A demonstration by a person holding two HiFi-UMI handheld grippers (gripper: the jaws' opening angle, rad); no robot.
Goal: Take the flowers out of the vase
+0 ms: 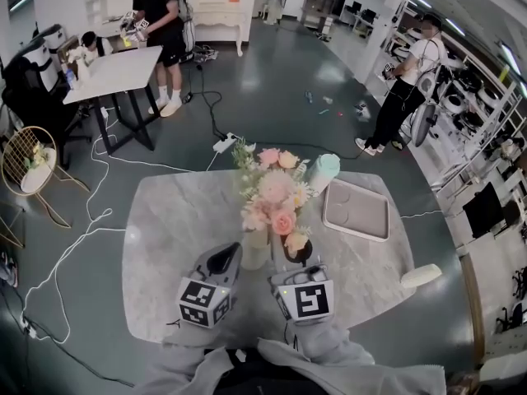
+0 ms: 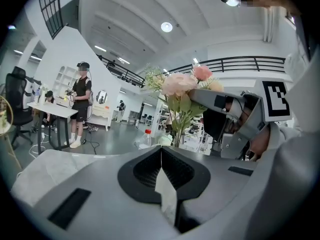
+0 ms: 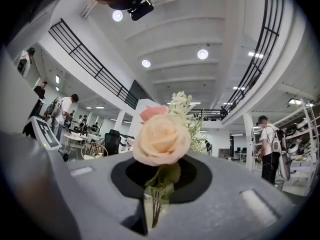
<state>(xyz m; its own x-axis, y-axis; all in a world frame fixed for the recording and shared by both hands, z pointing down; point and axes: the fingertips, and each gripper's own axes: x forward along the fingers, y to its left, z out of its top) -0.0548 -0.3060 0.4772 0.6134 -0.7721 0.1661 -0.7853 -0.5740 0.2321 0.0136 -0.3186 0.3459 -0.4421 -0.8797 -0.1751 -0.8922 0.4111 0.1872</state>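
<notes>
The right gripper (image 3: 156, 204) is closed almost fully on the stem of a peach rose (image 3: 161, 139), whose bloom sits just right of the vase (image 1: 255, 250). The other flowers (image 1: 272, 192) stand in the vase. The left gripper (image 2: 161, 156) rests just left of the vase, jaws together with nothing between them; contact with the vase cannot be confirmed.

Hazards:
- The rose's leaves may snag neighbouring stems, dragging them out or tipping the vase, which no jaw clamps.
- The thin stem may slide through the pads.

No legible text, label or number appears anywhere.
</notes>
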